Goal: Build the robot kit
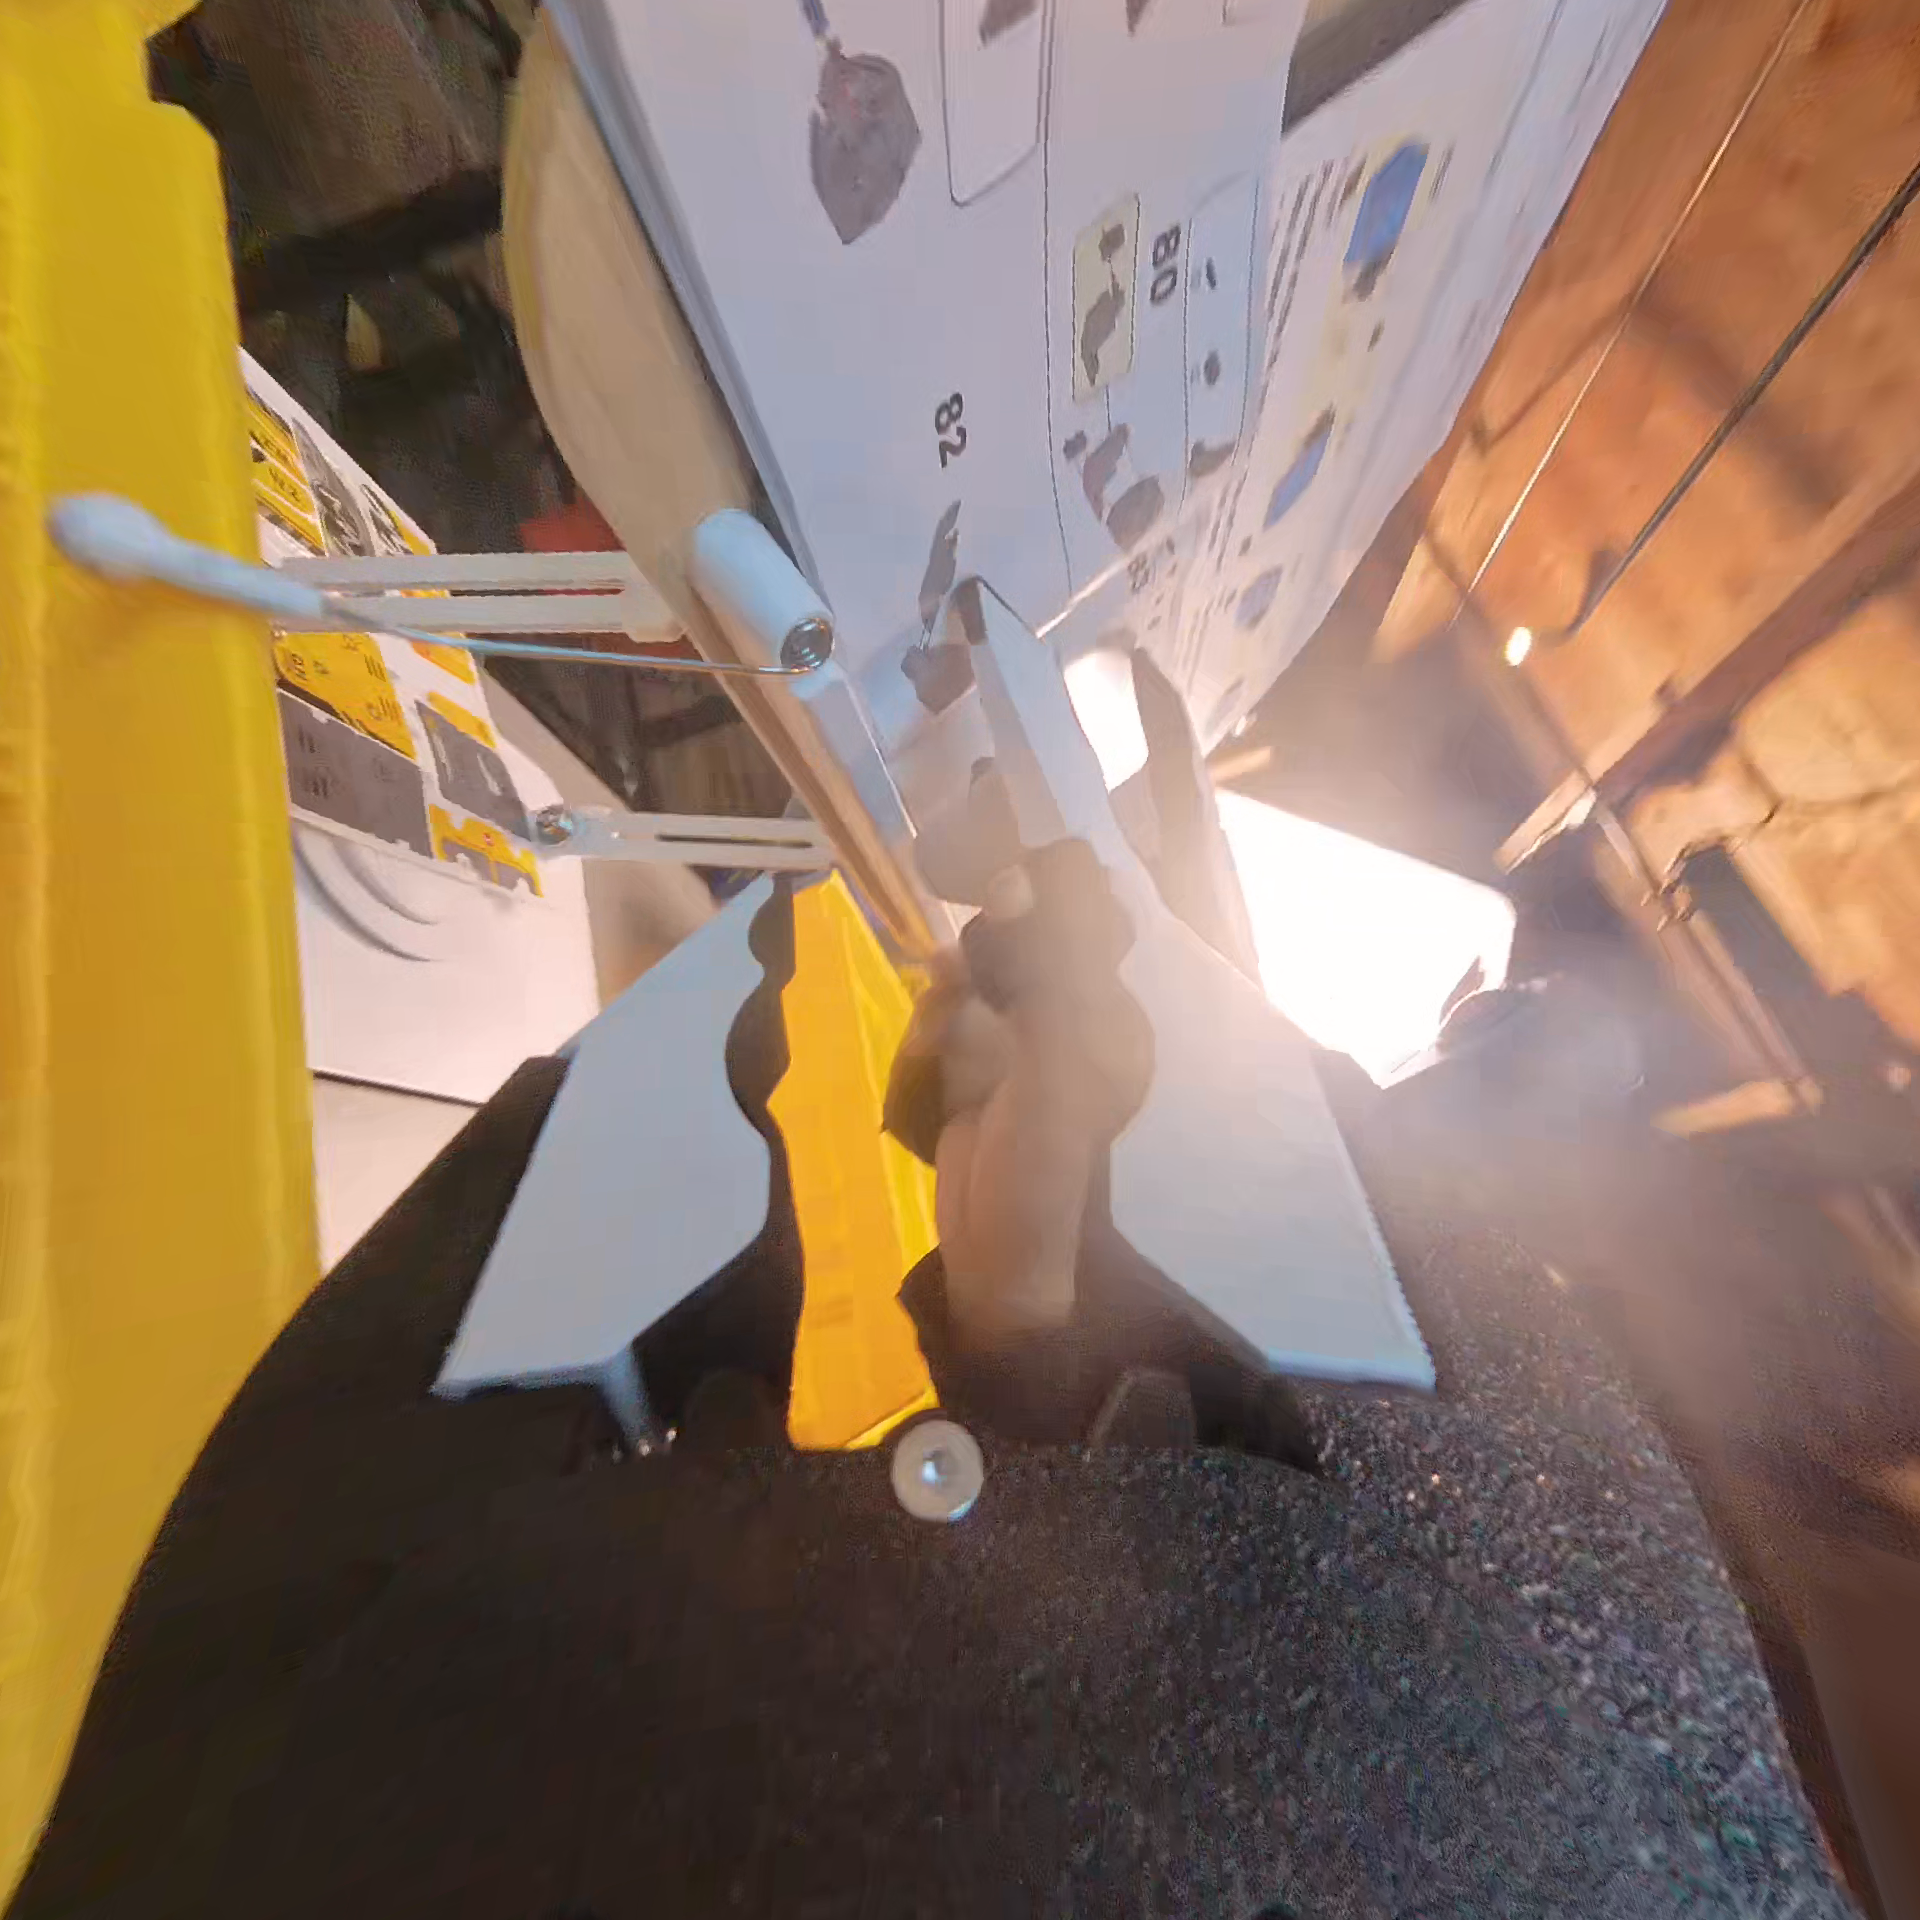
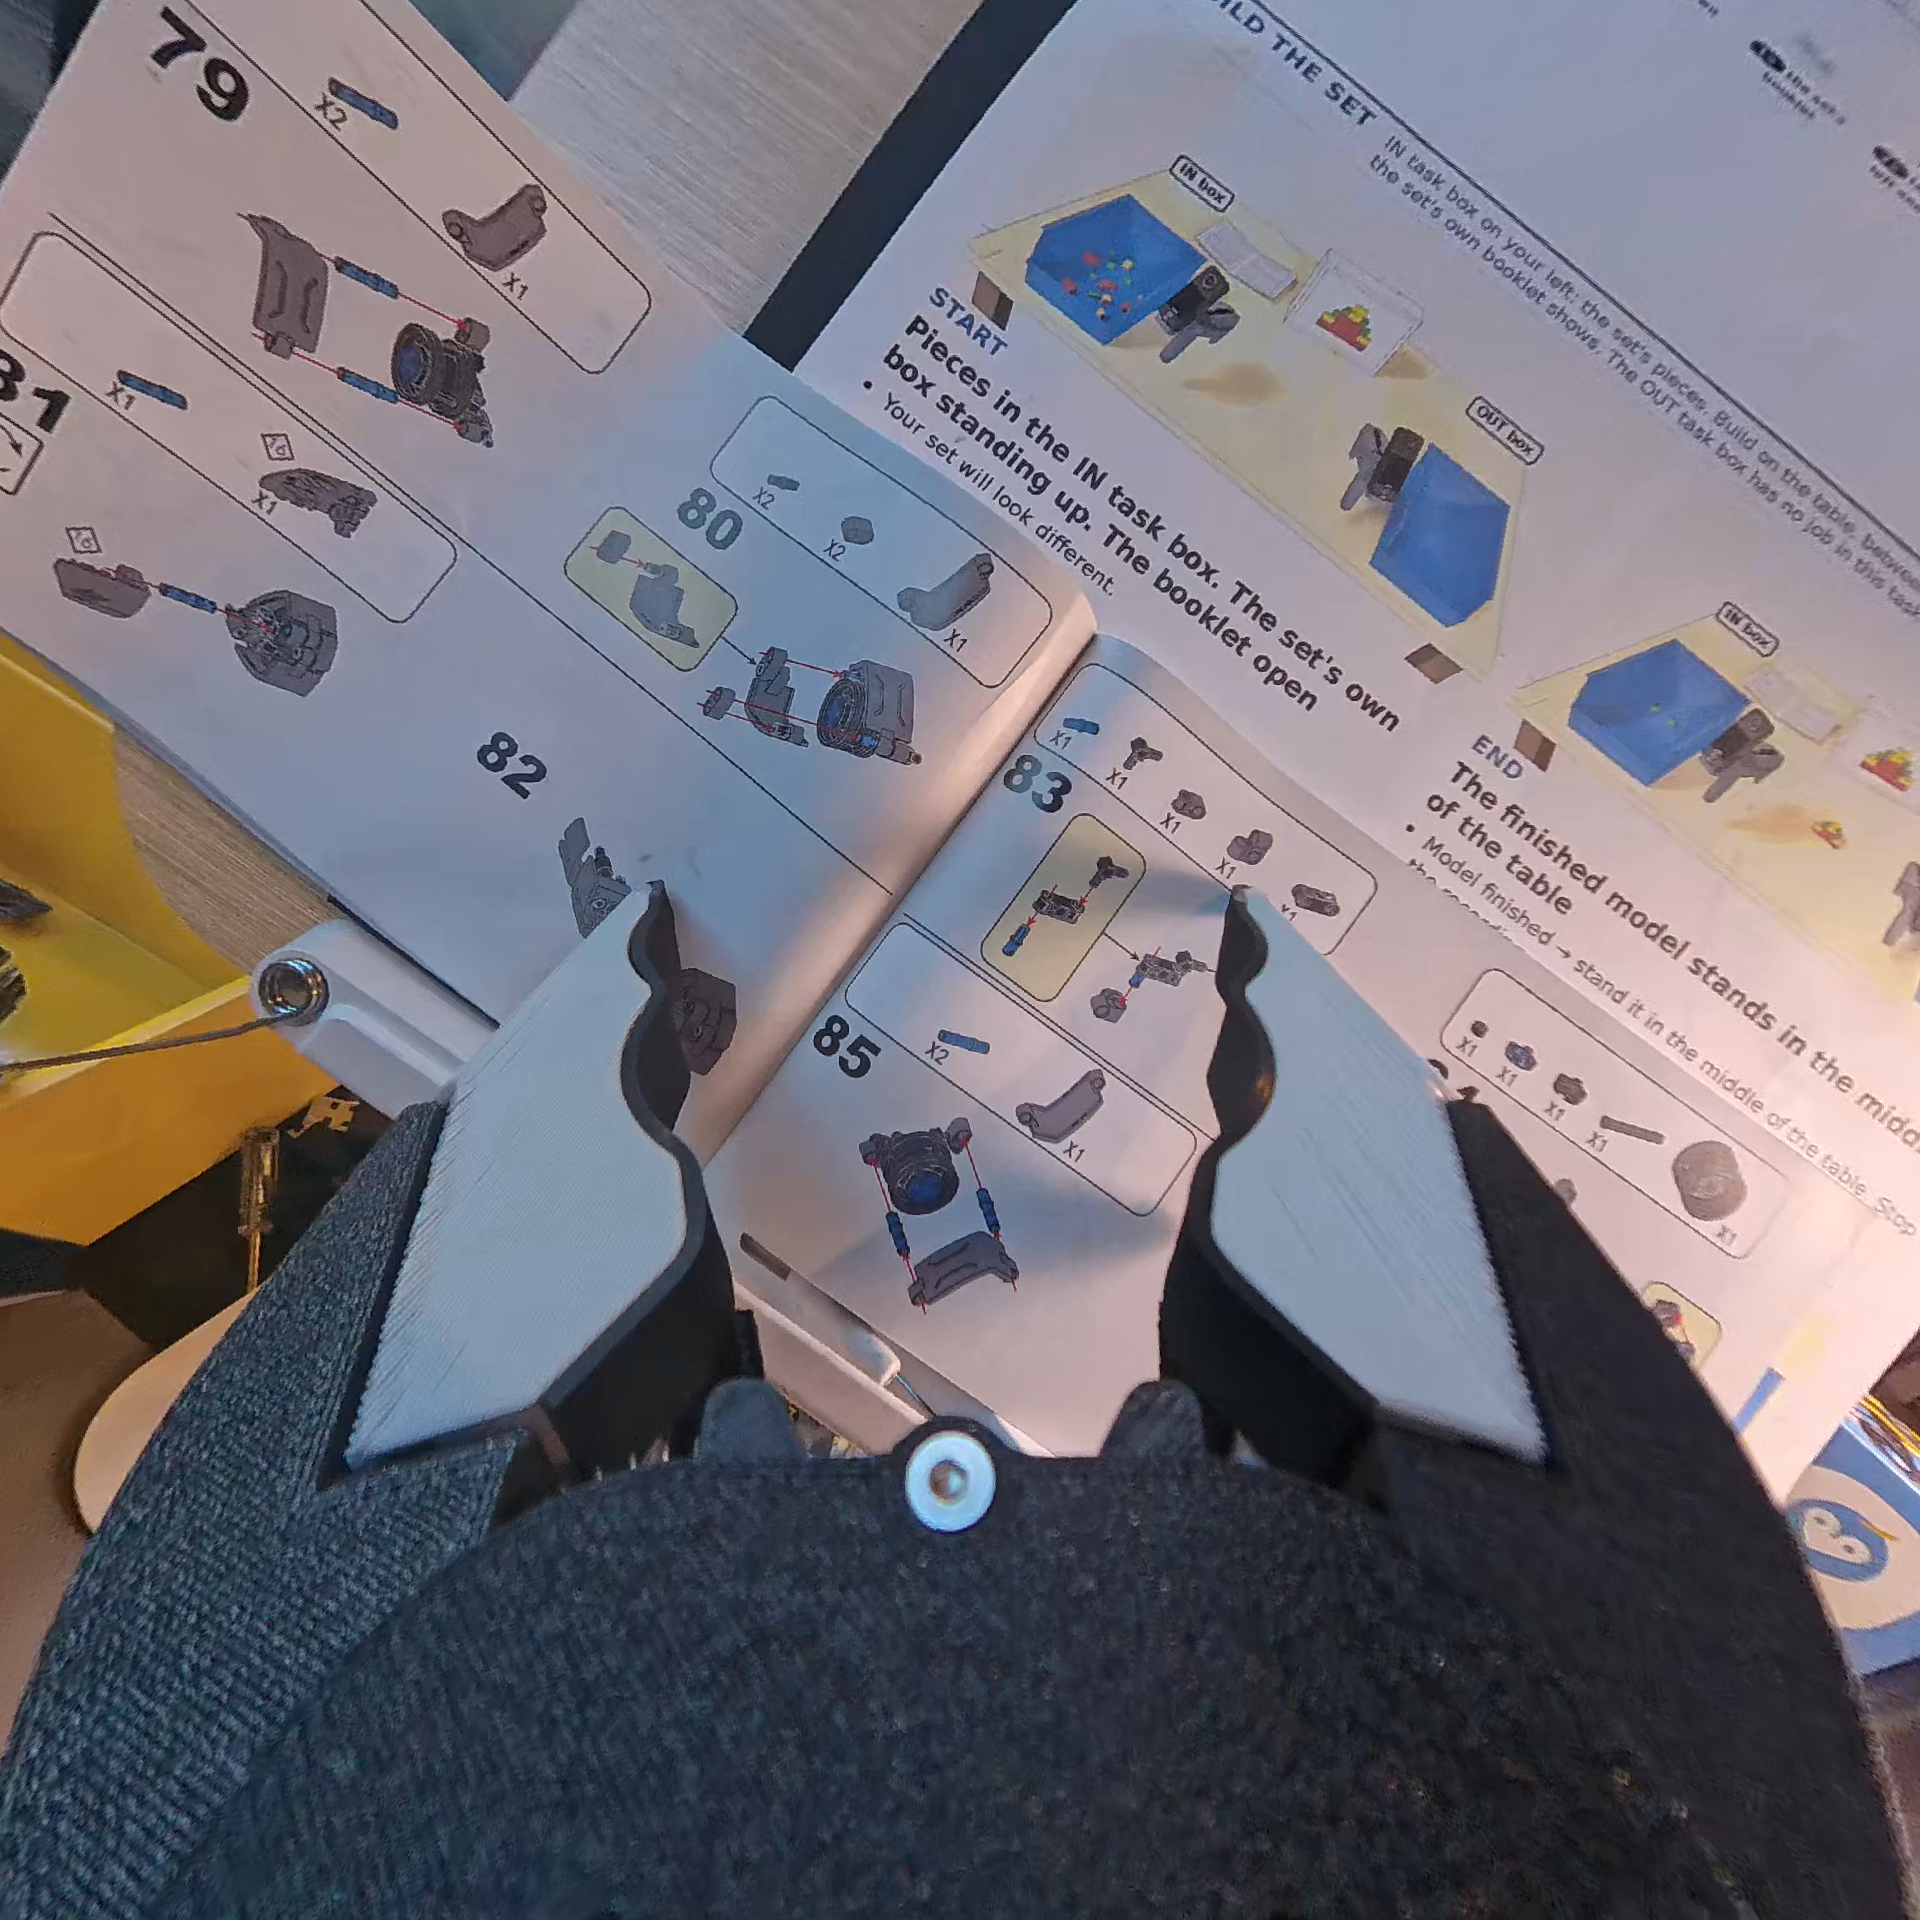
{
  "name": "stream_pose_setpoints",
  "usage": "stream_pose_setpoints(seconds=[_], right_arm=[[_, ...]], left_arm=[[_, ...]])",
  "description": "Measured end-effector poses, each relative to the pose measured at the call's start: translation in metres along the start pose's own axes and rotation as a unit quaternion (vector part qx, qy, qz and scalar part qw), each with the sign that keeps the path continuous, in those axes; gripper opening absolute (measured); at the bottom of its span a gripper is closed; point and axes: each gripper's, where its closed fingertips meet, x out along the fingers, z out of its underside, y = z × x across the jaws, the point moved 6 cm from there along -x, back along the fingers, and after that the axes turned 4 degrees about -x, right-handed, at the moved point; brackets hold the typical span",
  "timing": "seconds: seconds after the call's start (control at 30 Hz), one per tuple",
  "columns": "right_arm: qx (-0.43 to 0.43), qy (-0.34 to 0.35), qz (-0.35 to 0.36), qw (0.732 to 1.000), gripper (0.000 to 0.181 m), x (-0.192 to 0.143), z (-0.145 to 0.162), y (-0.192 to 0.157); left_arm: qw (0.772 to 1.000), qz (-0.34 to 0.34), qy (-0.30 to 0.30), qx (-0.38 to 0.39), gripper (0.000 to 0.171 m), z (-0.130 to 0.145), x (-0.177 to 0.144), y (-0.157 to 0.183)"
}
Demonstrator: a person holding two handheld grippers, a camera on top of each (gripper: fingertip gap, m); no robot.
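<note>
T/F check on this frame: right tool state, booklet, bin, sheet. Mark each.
1. The right tool is open, with nothing between its fingers. True.
2. The booklet is closed. False: it lies open at pages of assembly diagrams.
3. A yellow bin shows left of the booklet in the right wrist view. True.
4. The printed sheet lies left of the booklet. False: it lies to the right.
</note>
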Motion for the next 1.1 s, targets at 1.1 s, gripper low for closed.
stream_pose_setpoints(seconds=[1.1], right_arm=[[0.021, 0.012, 0.003, 1.000, 0.097, -0.006, 0.004, 0.000]], left_arm=[[0.952, -0.109, 0.226, 0.175, 0.000, -0.033, 0.010, -0.005]])
